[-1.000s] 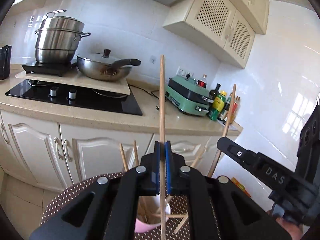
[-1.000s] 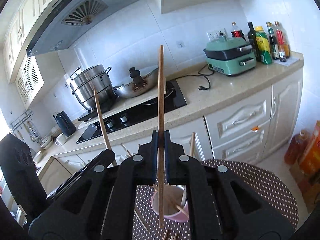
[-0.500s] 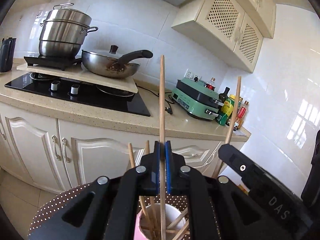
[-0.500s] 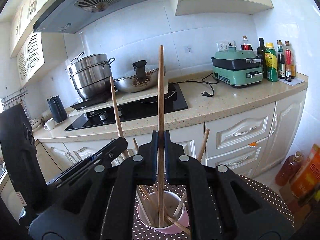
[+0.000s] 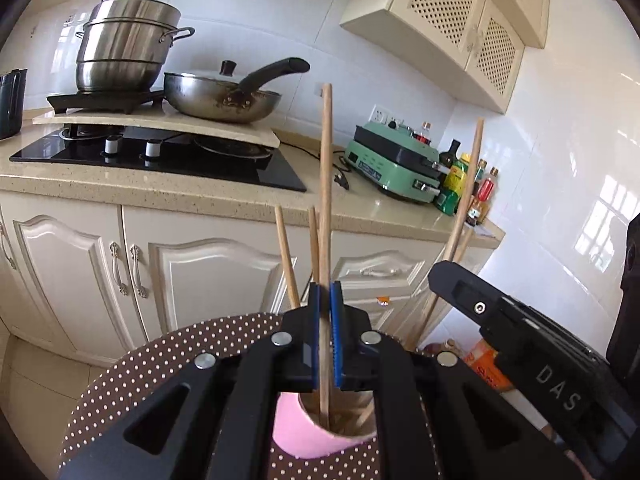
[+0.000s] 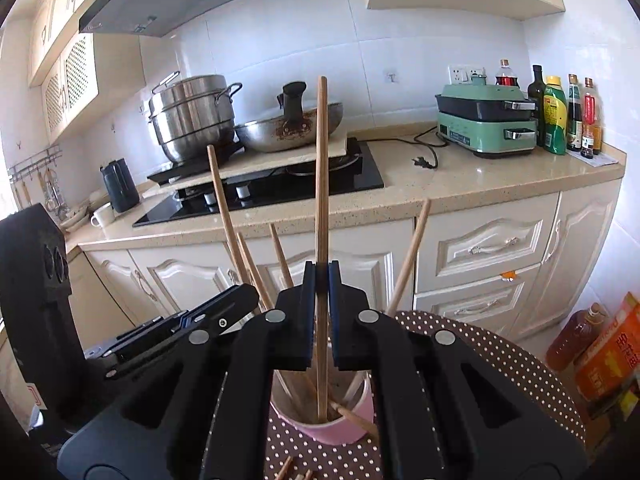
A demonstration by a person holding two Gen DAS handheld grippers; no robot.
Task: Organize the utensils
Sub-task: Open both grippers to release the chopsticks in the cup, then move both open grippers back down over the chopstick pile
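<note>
A pink cup [image 5: 298, 430] stands on a round brown polka-dot table [image 5: 160, 360] and holds several wooden chopsticks. My left gripper [image 5: 325, 300] is shut on an upright chopstick [image 5: 326, 184] whose lower end is inside the cup. My right gripper [image 6: 319, 284] stands right over the same cup [image 6: 340, 428]; its jaws stand slightly apart around another upright chopstick [image 6: 321, 184], whose tip rests in the cup. Each gripper shows in the other's view: the right one [image 5: 520, 332] and the left one [image 6: 180, 328].
Loose chopsticks [image 6: 294, 470] lie on the table in front of the cup. Behind is a kitchen counter [image 6: 440, 188] with a black hob, steel steamer pot [image 5: 124, 52], wok [image 5: 224, 96], green grill [image 6: 486, 120] and bottles. Bottles and boxes [image 6: 600, 352] stand on the floor at right.
Both grippers have come down with their chopsticks, whose lower ends now sit in the cup. The right gripper's jaws have parted slightly.
</note>
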